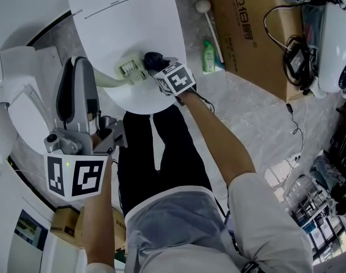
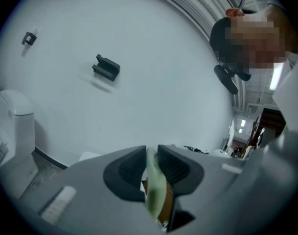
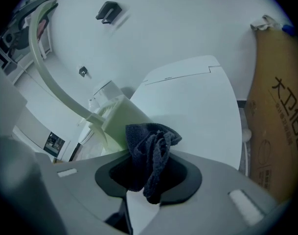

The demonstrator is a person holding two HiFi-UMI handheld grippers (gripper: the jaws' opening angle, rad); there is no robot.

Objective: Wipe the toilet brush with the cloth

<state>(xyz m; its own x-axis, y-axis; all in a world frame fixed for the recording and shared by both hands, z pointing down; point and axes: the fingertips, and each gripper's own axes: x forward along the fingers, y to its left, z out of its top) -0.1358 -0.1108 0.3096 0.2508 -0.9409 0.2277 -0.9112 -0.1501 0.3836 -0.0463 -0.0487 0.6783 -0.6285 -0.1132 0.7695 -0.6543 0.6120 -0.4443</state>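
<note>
The pale green toilet brush has its head (image 1: pixel 130 68) over the closed white toilet lid (image 1: pixel 127 16). Its curved handle (image 1: pixel 106 83) runs left to my left gripper (image 1: pixel 84 73). In the left gripper view the left gripper (image 2: pixel 151 168) is shut on that handle (image 2: pixel 153 195). My right gripper (image 1: pixel 161 67) is shut on a dark blue-grey cloth (image 1: pixel 153 58), which touches the brush head. The right gripper view shows the bunched cloth (image 3: pixel 151 151) in the right gripper (image 3: pixel 149 173), with the brush head (image 3: pixel 117 119) just behind it and the handle (image 3: pixel 48 80) arching up to the left.
A large cardboard box (image 1: pixel 249 33) stands right of the toilet, with a green bottle (image 1: pixel 209 56) and a white ball-ended stick (image 1: pixel 209 16) beside it. Cables and white equipment (image 1: pixel 337 44) lie at the far right. A white fixture (image 1: pixel 25 101) is at the left. My legs are against the toilet's front.
</note>
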